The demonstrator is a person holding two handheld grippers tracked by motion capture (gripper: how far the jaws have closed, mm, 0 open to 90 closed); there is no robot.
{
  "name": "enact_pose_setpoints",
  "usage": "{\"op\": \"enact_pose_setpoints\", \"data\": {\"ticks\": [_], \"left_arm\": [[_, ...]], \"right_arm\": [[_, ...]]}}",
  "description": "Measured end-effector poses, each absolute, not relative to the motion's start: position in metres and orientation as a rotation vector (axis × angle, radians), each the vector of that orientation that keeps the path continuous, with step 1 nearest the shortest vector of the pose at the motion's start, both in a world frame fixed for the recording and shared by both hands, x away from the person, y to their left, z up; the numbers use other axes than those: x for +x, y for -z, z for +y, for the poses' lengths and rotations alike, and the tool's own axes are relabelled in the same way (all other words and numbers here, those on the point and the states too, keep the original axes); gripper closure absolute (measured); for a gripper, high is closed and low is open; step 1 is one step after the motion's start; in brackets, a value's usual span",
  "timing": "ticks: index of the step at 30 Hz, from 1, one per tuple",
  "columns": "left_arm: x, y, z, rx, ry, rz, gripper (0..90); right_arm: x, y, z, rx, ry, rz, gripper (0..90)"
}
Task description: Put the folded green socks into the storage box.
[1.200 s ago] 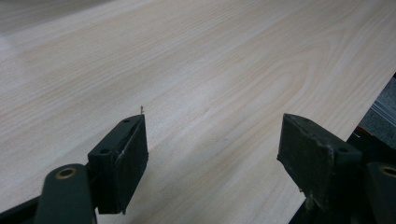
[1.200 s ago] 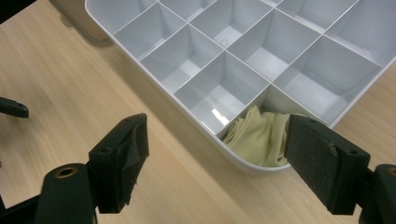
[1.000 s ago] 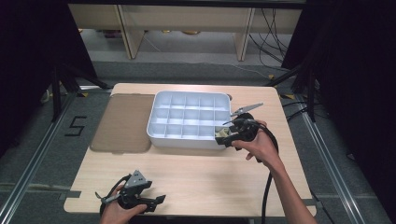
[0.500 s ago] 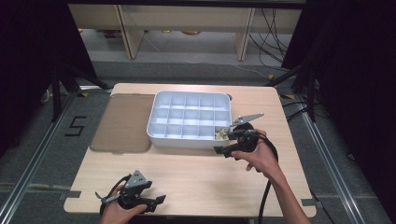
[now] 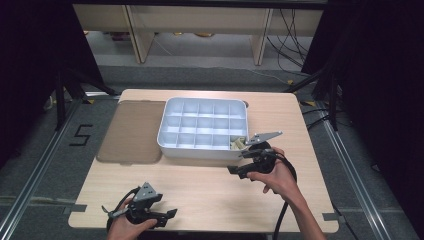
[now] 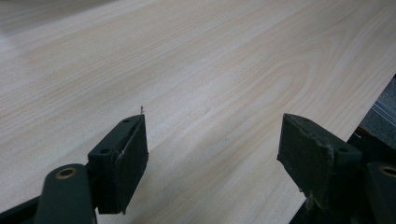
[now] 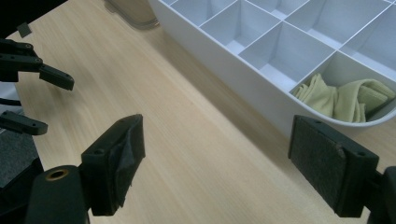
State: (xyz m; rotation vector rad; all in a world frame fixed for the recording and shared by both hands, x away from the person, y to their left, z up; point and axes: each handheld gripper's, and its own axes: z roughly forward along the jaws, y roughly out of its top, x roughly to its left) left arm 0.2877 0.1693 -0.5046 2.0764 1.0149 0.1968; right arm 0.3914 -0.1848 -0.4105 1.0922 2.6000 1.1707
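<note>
**Progress status: cloth deposited in corner cell, both grippers empty**

Cloth point(image 7: 348, 95), yellow-green and folded, lies inside the near corner cell of the white compartment tray point(image 7: 243, 77). In the right gripper view that cell sits ahead of the jaws and toward the right-hand pad, close beyond its tip; the tray wall stands between the pads and the fabric. The cloth is bunched, with one fold riding near the rim, but it rests within the cell and does not touch either pad.

Right gripper point(image 5: 240, 169): jaws spread wide, nothing between them, bare table point(image 7: 187, 154) under the gap. In the high view it hovers just in front of the tray's near wall point(image 5: 200, 151), clear of it.

Left gripper point(image 5: 170, 214): jaws likewise spread, nothing gripped, wood grain showing across the whole gap in the left gripper view. It sits at the near table edge, well apart from the tray and the cloth.

Assessment of progress
- Done, judging by position: the cloth is placed in a compartment and released.
- Remaining cells visible from the high view appear vacant; no further loose item shows on the table.
- A brownish flat panel point(image 5: 131, 131), probably the tray lid, lies beside the tray on its far side from the right gripper's pads. Fitting it may be the outstanding step; this cannot be confirmed.
- The raised fold near the rim may need pressing down before any cover goes on
</note>
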Motion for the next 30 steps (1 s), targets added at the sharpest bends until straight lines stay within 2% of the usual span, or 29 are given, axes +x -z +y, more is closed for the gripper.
{"op": "enact_pose_setpoints", "data": {"ticks": [30], "left_arm": [[0.287, 0.506, 0.168, 2.075, -0.199, 1.01, 23.5]], "right_arm": [[0.35, 0.453, -0.192, 1.044, -1.192, 2.649, 19.2]]}}
